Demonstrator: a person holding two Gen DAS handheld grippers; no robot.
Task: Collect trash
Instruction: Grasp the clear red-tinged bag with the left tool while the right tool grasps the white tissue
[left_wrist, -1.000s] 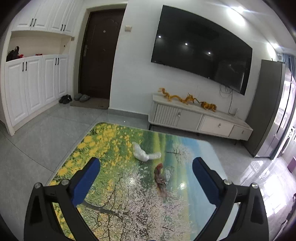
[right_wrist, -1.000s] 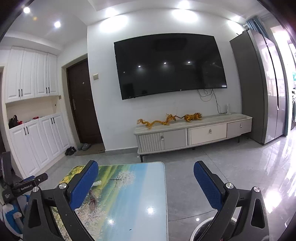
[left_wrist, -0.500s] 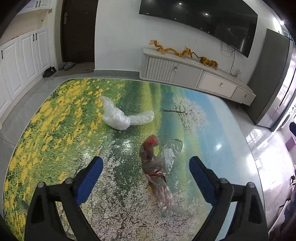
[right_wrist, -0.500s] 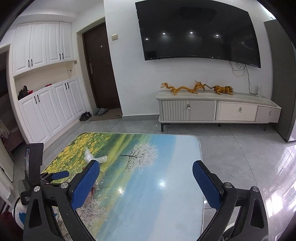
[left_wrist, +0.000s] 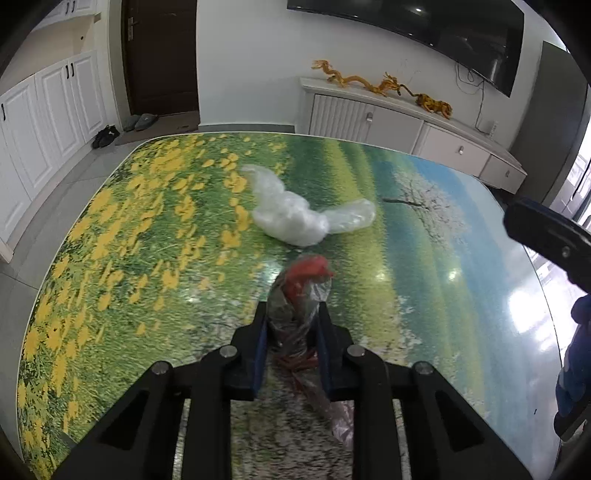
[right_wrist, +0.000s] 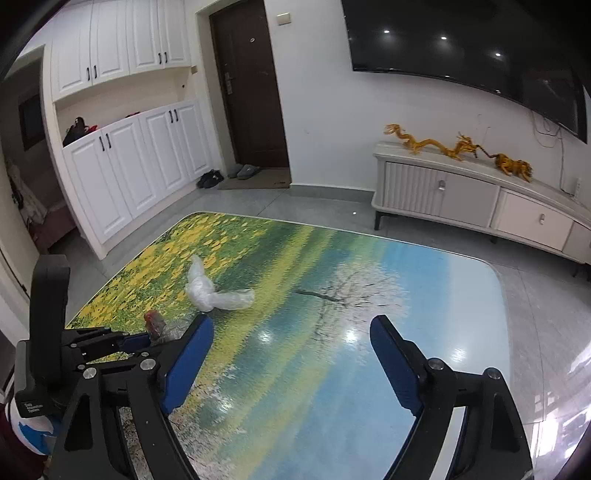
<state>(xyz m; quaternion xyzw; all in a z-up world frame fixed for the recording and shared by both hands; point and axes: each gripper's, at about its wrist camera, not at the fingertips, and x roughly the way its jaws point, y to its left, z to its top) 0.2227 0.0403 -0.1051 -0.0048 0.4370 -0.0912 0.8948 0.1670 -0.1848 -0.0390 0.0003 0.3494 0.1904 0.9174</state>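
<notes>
Glossy landscape-printed table (left_wrist: 110, 258) is carrying the trash; left gripper (left_wrist: 290, 328) is closing its jaws on the red-and-clear wrapper (left_wrist: 301, 291), gripping mid-length, its red end projecting just ahead; film is judged light, soft, slippery, so bunched sections suit gripping; white plastic bag (left_wrist: 295, 214) is lying farther ahead, apart; right gripper (right_wrist: 291, 354) is hovering wide open, holding nothing.

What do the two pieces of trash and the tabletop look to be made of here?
Red-tipped wrapper, held in the left gripper: thin clear plastic film, crinkled and see-through. White bag: soft, translucent plastic, bunched and wrinkled. Table: glossy printed top, likely glass or laminate, judging by sharp light reflections.
</notes>
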